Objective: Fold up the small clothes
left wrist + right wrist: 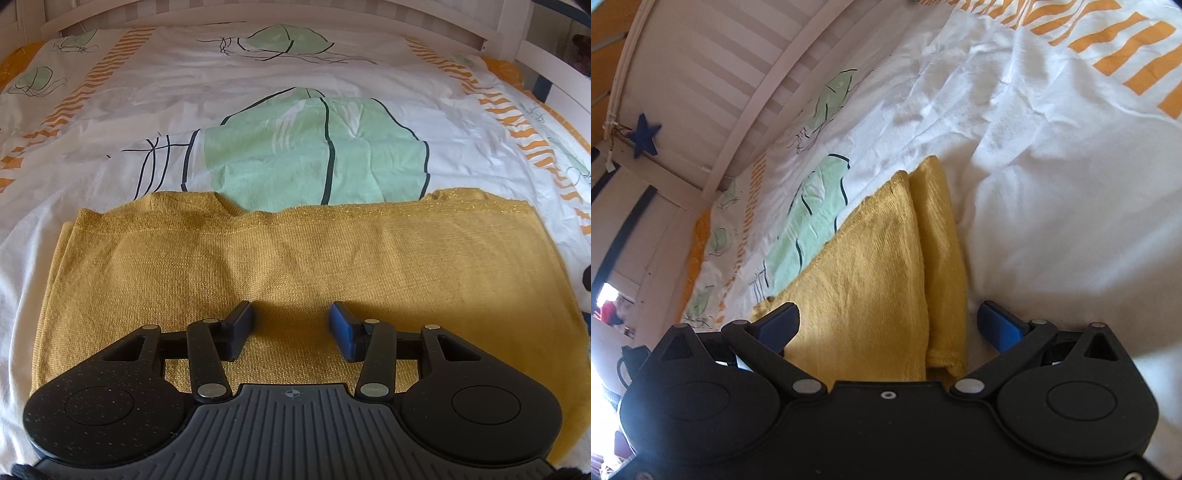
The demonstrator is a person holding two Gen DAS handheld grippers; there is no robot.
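A mustard-yellow knitted garment (295, 251) lies folded flat on the bed, spread wide across the left wrist view. My left gripper (291, 326) hovers open just over its near part, blue pads apart, nothing between them. In the right wrist view the same yellow garment (864, 280) shows from one end, with a folded layer along its right edge. My right gripper (890, 328) is open and straddles that end, its fingers on either side of the cloth without closing on it.
The bed cover (295, 81) is white with green leaf shapes and orange striped borders. A white slatted bed rail (258, 11) runs behind it. A blue star (645, 136) hangs on the rail (746, 122) in the right wrist view.
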